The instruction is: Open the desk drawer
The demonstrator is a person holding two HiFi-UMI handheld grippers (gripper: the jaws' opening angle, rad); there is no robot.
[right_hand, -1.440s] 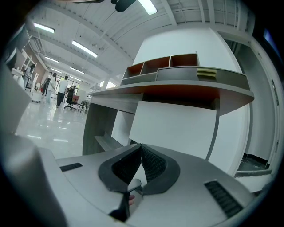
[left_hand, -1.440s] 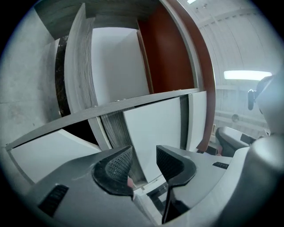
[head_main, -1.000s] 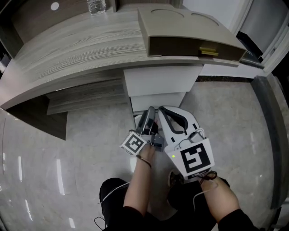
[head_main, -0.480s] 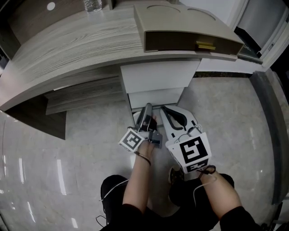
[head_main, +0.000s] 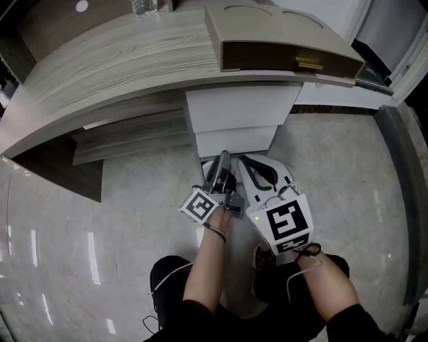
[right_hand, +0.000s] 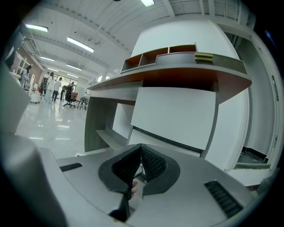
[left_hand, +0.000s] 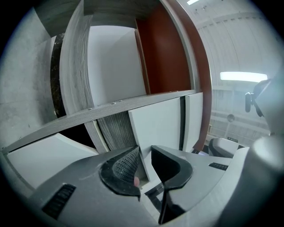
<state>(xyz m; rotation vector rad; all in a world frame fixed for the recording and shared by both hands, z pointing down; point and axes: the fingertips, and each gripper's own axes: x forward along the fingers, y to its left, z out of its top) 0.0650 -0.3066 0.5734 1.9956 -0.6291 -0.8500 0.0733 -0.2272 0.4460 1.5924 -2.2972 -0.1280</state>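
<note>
**Both grippers low in front of the closed white drawers**

From where I stand, the long curved wood-grain counter (head_main: 120, 60) sweeps across the room. The drawers sit under its right part, directly below a beige tray (head_main: 267, 33) that rests on top. There are two white fronts, one above the other: the upper drawer front (head_main: 241, 107) just under the counter's lip and the lower drawer front (head_main: 234, 141) beneath it, a thin dark seam between them. Each is a wide rectangle whose long axis runs side to side along the counter's edge. Both face out towards the person, and neither looks pulled out.

The person crouches over the pale glossy floor (head_main: 134, 200) with both grippers held low and close together, pointing at the drawers. The left gripper (head_main: 223, 157) is rolled onto its side, its tips right at the bottom edge of the lower front. Its jaws have just been closing and now stand a narrow gap apart. White panel shows in that gap, but I cannot tell whether the pads touch it. The right gripper (head_main: 245, 160) lies just beside it, jaws clenched together with nothing between them.

A small yellow thing (head_main: 309, 63) sits at the tray's front edge, and a clear bottle (head_main: 144, 7) stands at the counter's far side
</note>
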